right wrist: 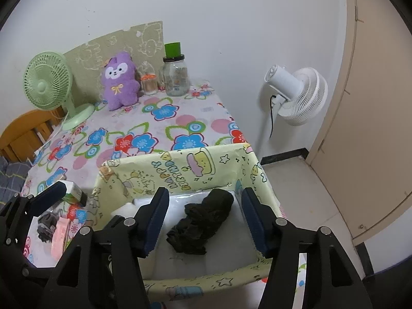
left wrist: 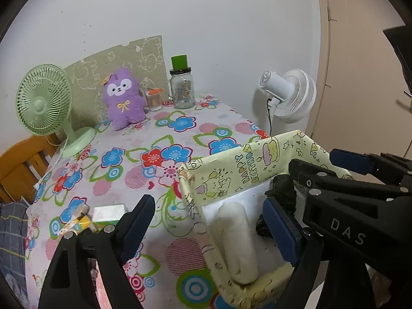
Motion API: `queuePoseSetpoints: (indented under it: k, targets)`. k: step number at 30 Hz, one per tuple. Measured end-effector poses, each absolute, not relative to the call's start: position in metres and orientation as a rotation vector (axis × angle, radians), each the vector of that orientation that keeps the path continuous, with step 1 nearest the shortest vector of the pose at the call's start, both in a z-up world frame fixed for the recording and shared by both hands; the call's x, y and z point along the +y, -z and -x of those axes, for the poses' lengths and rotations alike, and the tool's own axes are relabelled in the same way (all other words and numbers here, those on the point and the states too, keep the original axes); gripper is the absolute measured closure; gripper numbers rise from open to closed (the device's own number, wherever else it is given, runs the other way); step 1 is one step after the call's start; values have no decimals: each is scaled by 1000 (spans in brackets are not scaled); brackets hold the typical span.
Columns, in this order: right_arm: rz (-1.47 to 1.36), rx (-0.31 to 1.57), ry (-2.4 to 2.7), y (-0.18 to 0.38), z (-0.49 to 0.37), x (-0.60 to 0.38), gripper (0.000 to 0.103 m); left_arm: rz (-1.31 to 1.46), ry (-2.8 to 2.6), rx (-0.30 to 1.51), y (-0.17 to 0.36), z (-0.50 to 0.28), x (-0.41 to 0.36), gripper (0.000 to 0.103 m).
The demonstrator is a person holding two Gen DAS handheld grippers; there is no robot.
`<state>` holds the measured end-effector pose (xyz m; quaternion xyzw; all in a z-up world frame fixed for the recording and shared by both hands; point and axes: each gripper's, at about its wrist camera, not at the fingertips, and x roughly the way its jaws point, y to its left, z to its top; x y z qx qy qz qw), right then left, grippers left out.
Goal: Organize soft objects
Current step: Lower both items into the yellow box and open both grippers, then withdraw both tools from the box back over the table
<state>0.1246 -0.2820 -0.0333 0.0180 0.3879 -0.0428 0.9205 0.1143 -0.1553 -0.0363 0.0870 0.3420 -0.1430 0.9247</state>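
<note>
- A table (left wrist: 164,126) covered by a flowered cloth is seen against a white wall.
- A yellow-green box (right wrist: 195,170) printed with cartoon figures is set at the table's near right corner; its inside is lined white.
- A green fan (left wrist: 43,100) is stood at the far left of the table, and a white fan (right wrist: 296,95) is seen on the floor beyond the table's right edge.
- A purple plush toy (left wrist: 123,100) is propped upright at the back, beside a glass jar (left wrist: 181,87) with a green cap.
- The left gripper (left wrist: 208,226) is held wide open over the box's left wall; nothing is gripped.
- The right gripper (right wrist: 203,221) is held partly open above the box, its pads clear of the cloth below.
- A white rolled cloth (left wrist: 237,242) is laid in the box along its left wall.
- A crumpled black cloth (right wrist: 203,221) is laid on the box floor, right of the white roll.
</note>
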Motion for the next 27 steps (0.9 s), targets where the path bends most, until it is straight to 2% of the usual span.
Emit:
queuePoseSetpoints:
  k: [5,16,21,27]
  targets:
    - [-36,791,78,30,-117,-272,39,-179,288,693,32,-106,-146,12]
    - [-29,740,63,17,-96,-251,25,-174,275,651,18,-86,-127,2]
    - [-10,719,69,11,-86,-241,17,-183,260,638,12,-76,-120,0]
    - [11,697,79,5,-73,-233,13,-178,271,624,8,-63,-115,0]
